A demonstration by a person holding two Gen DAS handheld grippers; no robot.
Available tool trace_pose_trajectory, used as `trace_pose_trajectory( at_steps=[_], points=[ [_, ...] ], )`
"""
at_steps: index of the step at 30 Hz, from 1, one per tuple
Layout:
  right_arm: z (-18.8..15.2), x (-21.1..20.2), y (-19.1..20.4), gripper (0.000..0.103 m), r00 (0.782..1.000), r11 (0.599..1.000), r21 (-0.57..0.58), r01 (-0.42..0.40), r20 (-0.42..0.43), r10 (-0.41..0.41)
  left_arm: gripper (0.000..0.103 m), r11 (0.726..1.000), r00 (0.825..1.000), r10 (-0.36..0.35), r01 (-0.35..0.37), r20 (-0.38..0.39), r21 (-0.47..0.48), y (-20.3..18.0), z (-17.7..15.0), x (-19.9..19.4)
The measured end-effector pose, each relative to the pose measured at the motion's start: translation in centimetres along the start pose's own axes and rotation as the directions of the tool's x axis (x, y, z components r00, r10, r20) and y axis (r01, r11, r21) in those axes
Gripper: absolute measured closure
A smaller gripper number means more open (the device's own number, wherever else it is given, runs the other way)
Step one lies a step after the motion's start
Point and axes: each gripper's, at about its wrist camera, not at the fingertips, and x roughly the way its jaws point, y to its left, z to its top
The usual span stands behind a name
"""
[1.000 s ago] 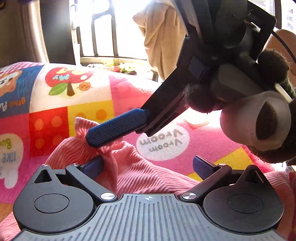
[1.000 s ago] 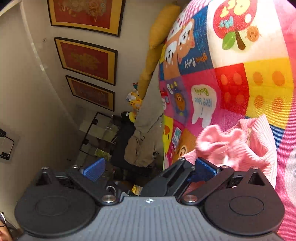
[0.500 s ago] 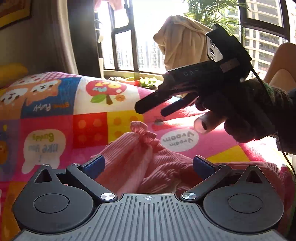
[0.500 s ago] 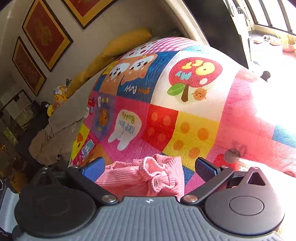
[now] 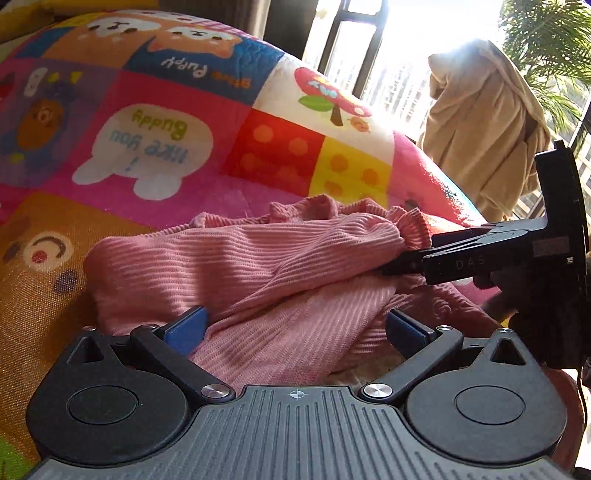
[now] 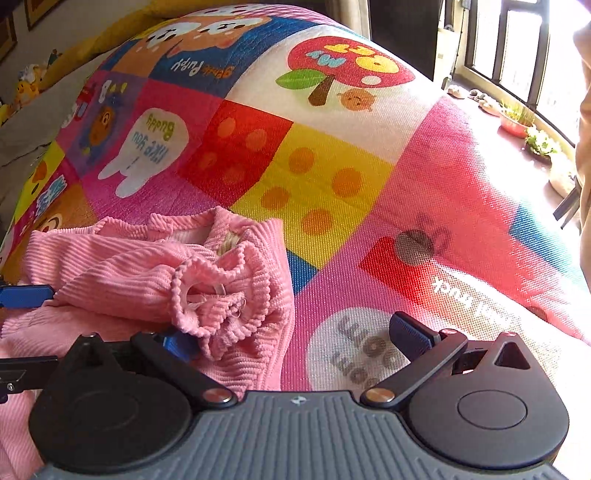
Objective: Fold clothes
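A pink ribbed garment [image 5: 280, 266] lies crumpled on a colourful cartoon quilt [image 5: 155, 147]. My left gripper [image 5: 295, 328] is open, its blue fingers spread over the near folds of the garment. My right gripper [image 6: 295, 339] is open, low over the quilt, with the gathered sleeve cuff [image 6: 218, 291] lying against its left finger. In the left wrist view the right gripper's black body [image 5: 491, 254] comes in from the right with its tips at the cuff [image 5: 410, 229]. The garment also shows in the right wrist view [image 6: 122, 269].
A beige garment [image 5: 484, 125] hangs by the bright window at the back right. A window sill with small plant pots [image 6: 517, 122] runs along the right. The quilt [image 6: 332, 166] stretches away beyond the garment. A yellow pillow [image 6: 110, 33] lies at the far end.
Both grippers have come down close to the garment. The right gripper dropped from above the quilt to the sleeve cuff. The left view swung left and lower over the folds.
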Motion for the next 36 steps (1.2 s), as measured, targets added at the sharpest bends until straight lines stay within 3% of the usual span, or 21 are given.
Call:
trace_pose_trajectory(
  at_steps=[3,7,11,14,17,20,23,26,31,36],
  points=[
    [-0.1,0.0,0.6,0.0,1.0,1.0,-0.02,0.018,0.001,-0.018,0.0,1.0,1.0,0.022,-0.022,-0.008,0.019,-0.5,-0.1,0.2],
    [0.7,0.0,0.0,0.0,0.999,0.999,-0.023,-0.032,-0.03,0.031,0.0,0.997,0.999,0.042,-0.041,-0.015,0.06,-1.1,-0.4,0.4],
    [1.0,-3.0,-0.5,0.0,0.991,0.997,-0.017,-0.074,0.112,0.075,0.0,0.997,1.0,0.024,-0.023,-0.015,0.067,-0.9,-0.6,0.3],
    [1.3,-4.4,1.0,0.0,0.978,0.997,-0.08,-0.012,0.208,0.029,0.0,0.999,1.0,-0.01,0.011,-0.01,0.046,-0.4,-0.6,0.1],
    [1.8,-2.7,2.3,0.0,0.979,0.979,-0.159,0.131,0.176,-0.103,0.0,0.998,0.998,-0.057,0.058,-0.01,0.019,0.3,-0.4,-0.4],
    [1.5,-1.4,1.8,0.0,0.965,0.953,-0.194,0.234,0.167,-0.203,0.0,0.984,0.985,-0.171,0.172,0.015,-0.055,1.7,0.2,-2.6],
    [1.3,-2.4,0.0,0.0,0.964,0.959,-0.158,0.237,0.164,-0.211,0.0,0.965,0.972,-0.221,0.231,0.085,-0.121,3.2,0.9,-5.5],
    [1.0,-4.9,-1.6,0.0,0.955,0.963,-0.132,0.234,0.218,-0.202,0.0,0.972,0.981,-0.156,0.173,0.115,-0.159,4.3,1.1,-7.1],
    [1.6,-9.1,-3.6,0.0,0.962,0.993,-0.069,0.092,0.262,-0.071,0.0,0.971,0.991,-0.042,0.071,0.131,-0.229,5.8,0.8,-7.7],
    [2.5,-9.8,-3.6,0.0,0.963,0.998,-0.007,-0.064,0.264,0.063,0.0,0.926,0.985,0.054,0.012,0.163,-0.377,8.1,0.4,-8.4]
  ],
)
